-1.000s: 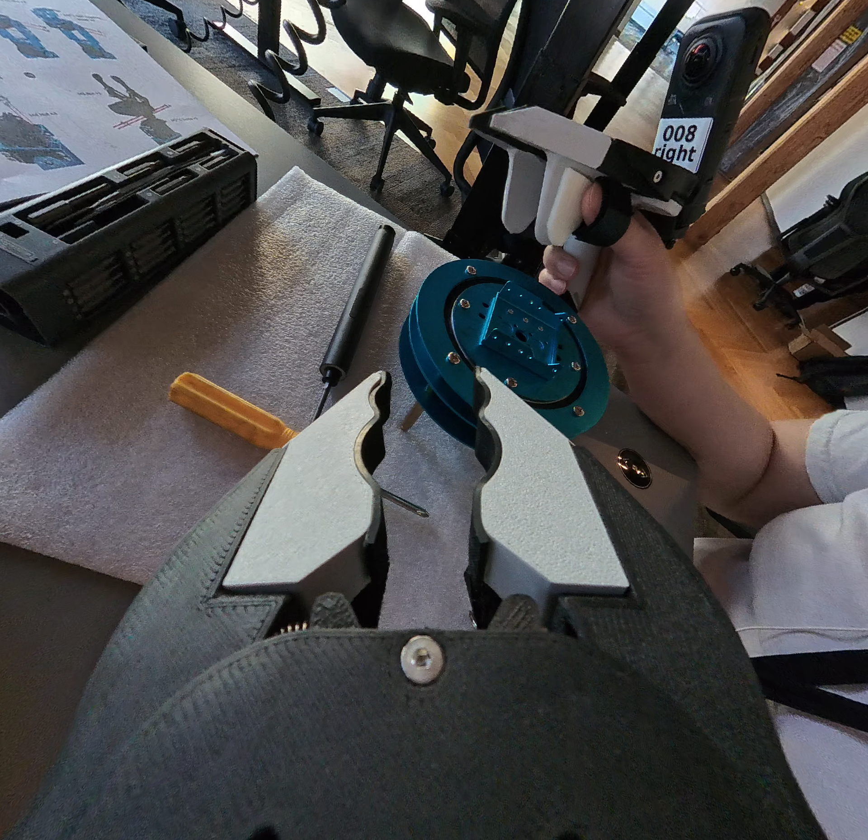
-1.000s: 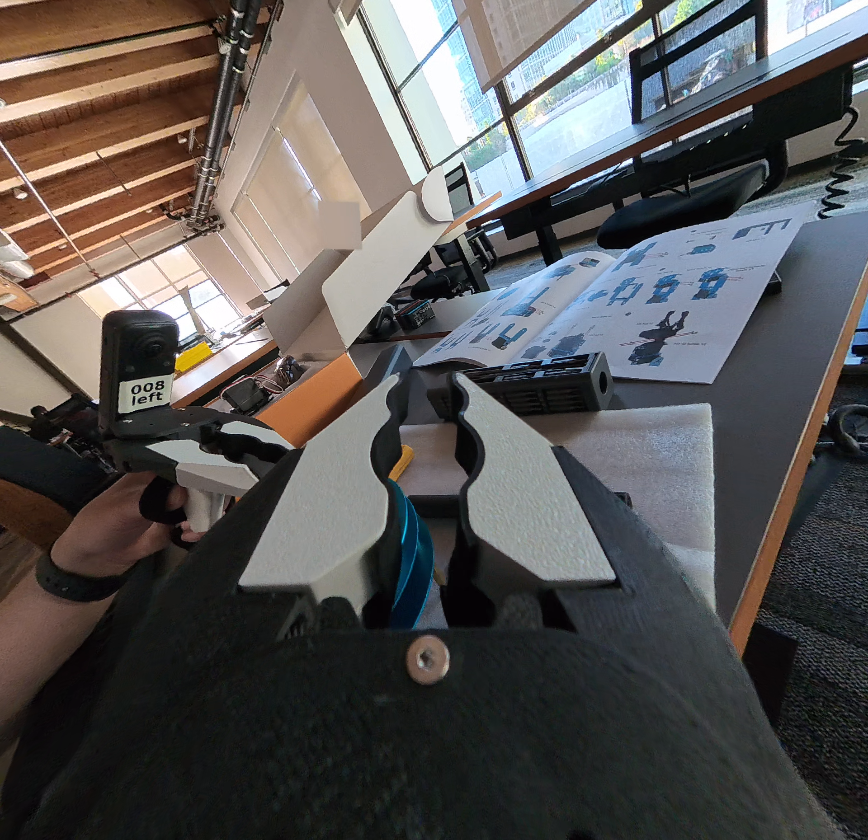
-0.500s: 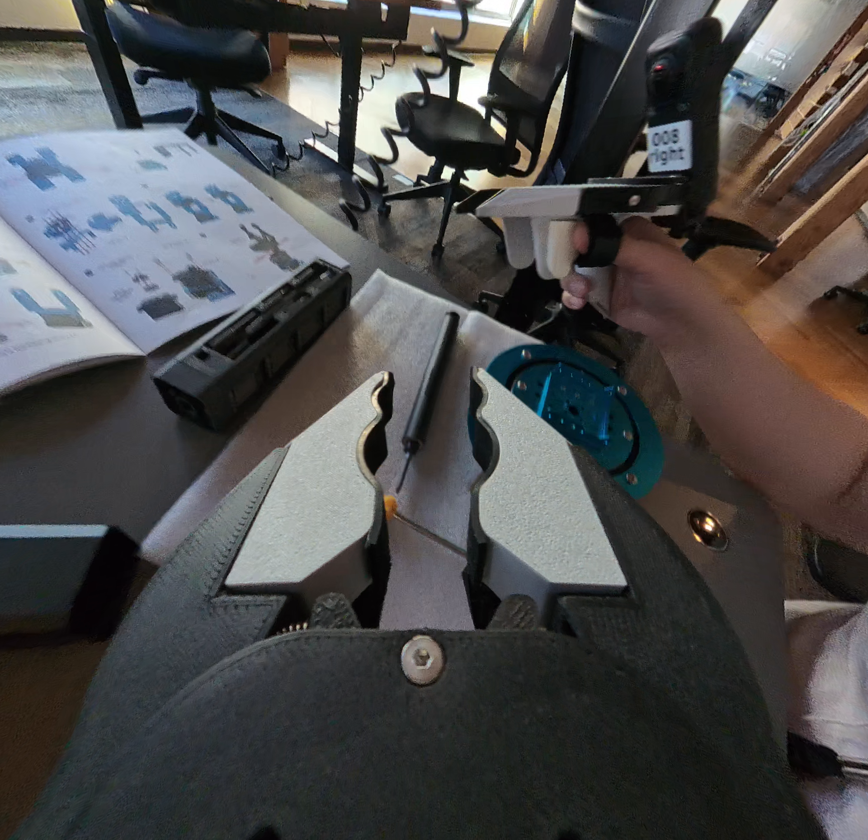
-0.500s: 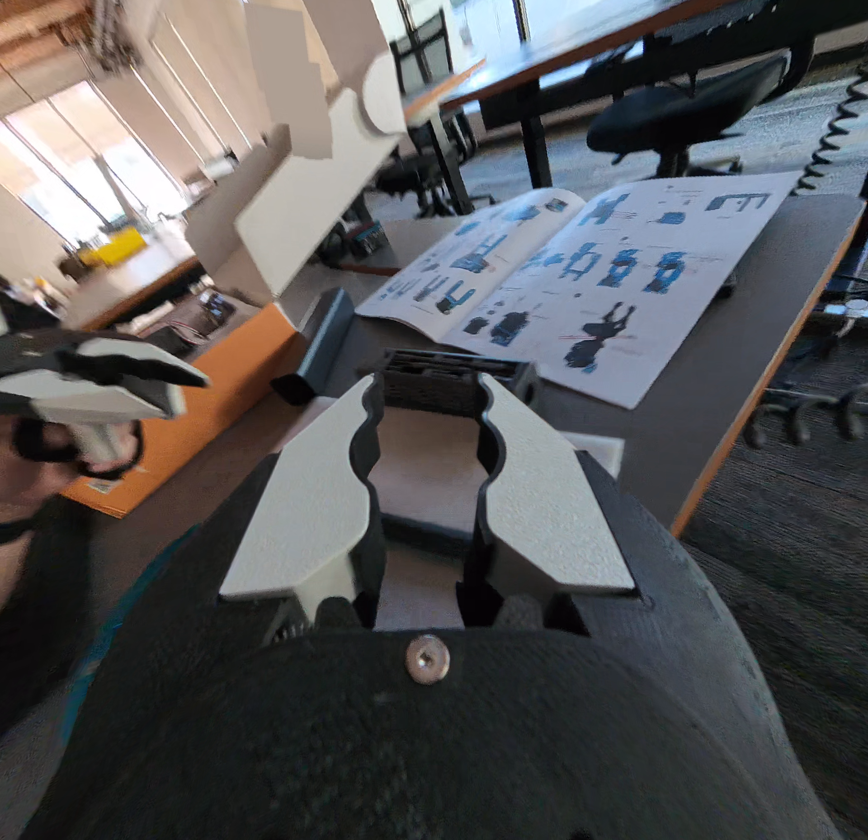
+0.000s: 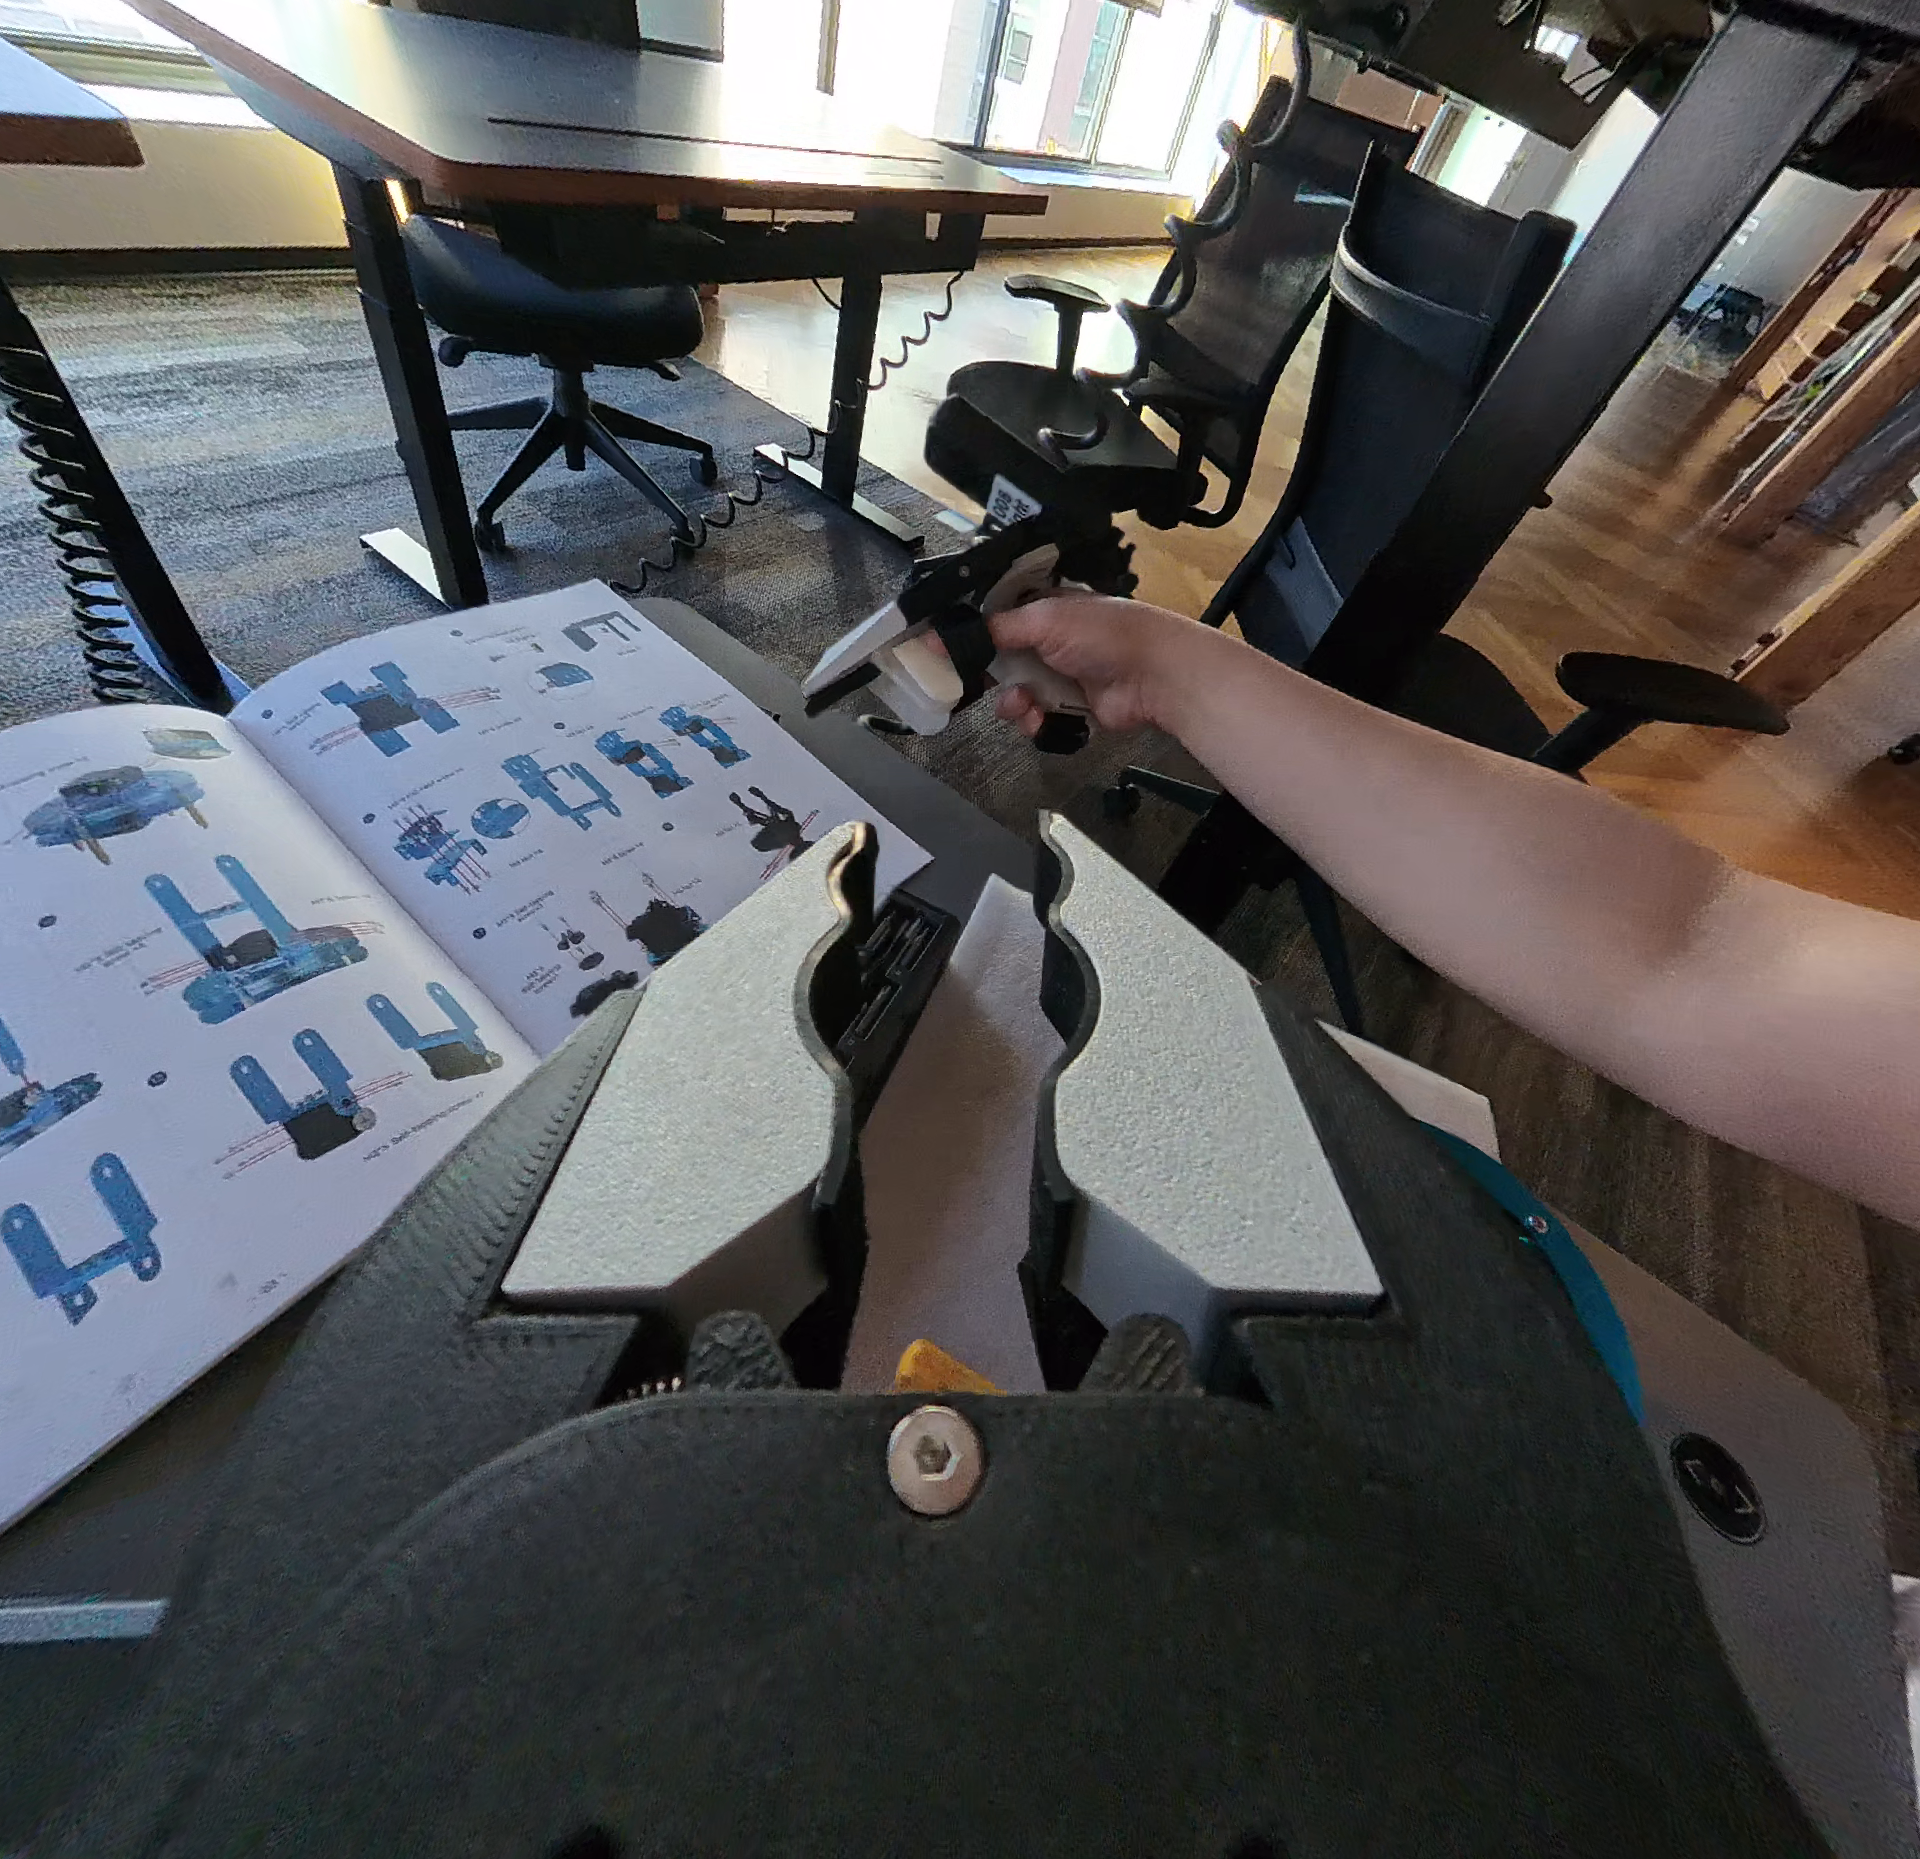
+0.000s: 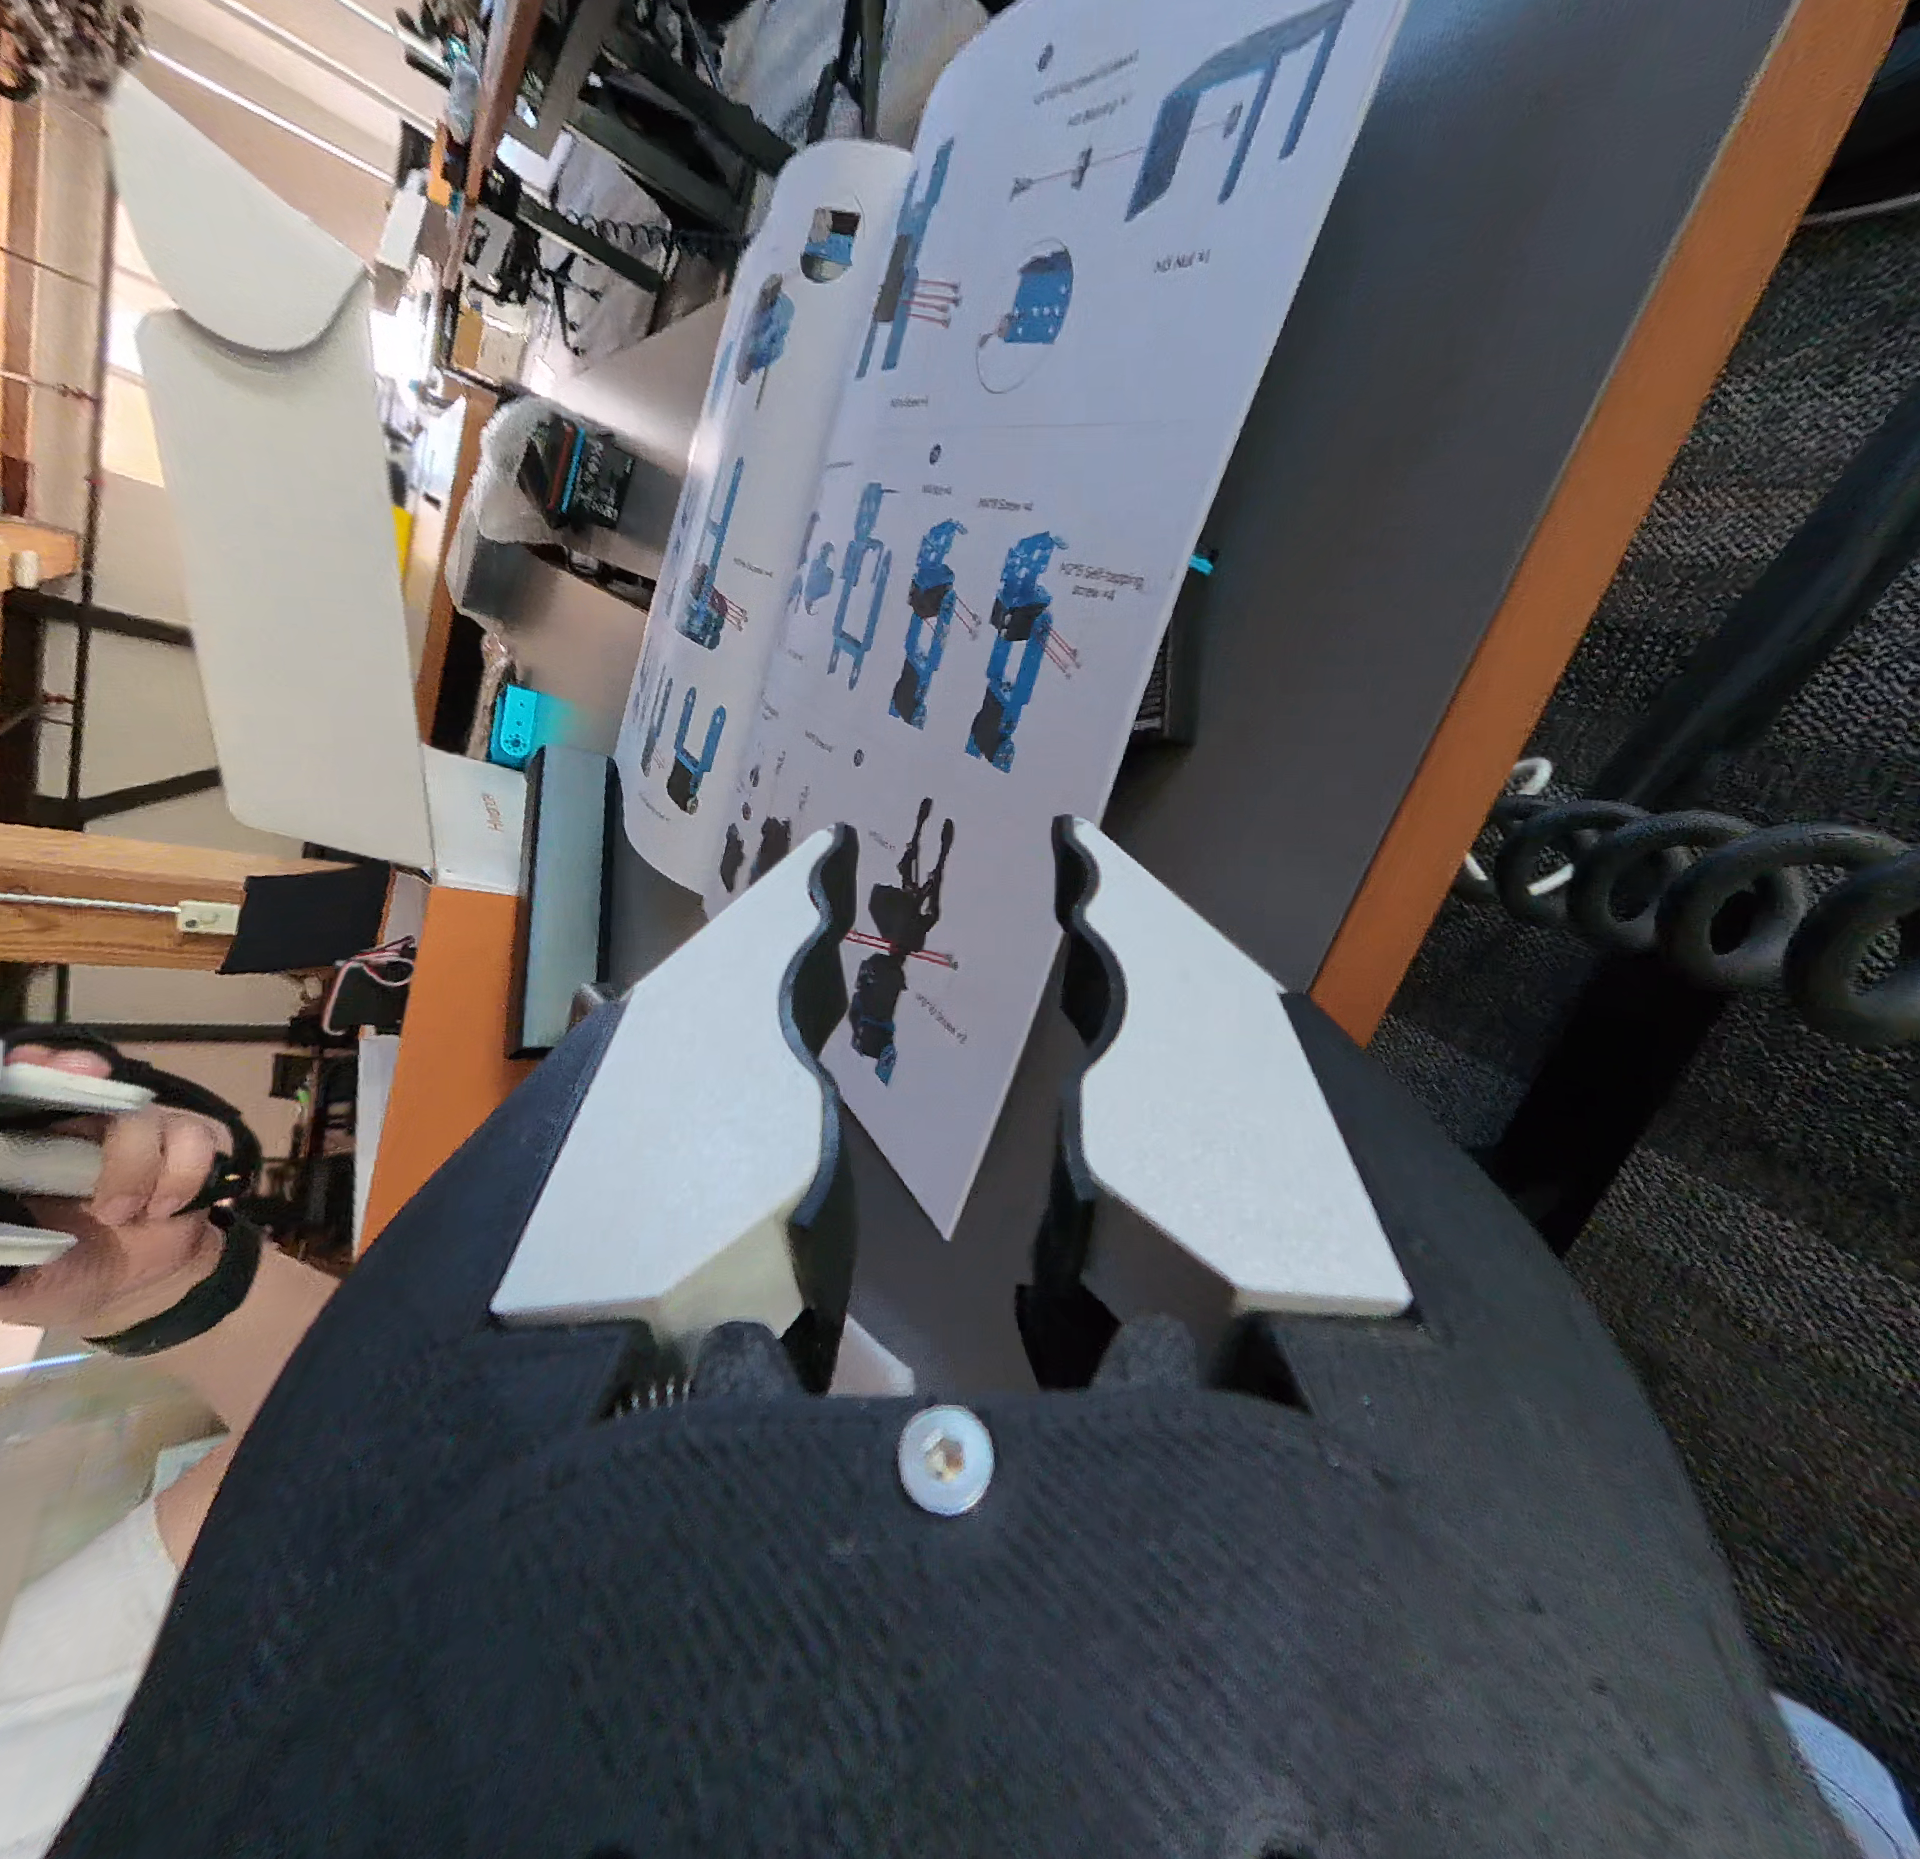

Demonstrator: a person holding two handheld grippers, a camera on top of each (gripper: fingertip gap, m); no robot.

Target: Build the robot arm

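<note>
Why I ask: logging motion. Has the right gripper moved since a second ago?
Yes. The right gripper has gone from beside the blue disc out toward the open booklet.

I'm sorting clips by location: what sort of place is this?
Likely an open-plan office: rows of desks with office chairs, and an open assembly manual on the near desk.

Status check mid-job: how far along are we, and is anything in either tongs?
Nothing in hand: left tongs and right tongs both stand open and empty. The left hangs over the white foam pad, beside the black bit case, with the yellow handle and blue disc lying loose below it. The right points over the open booklet.
</note>
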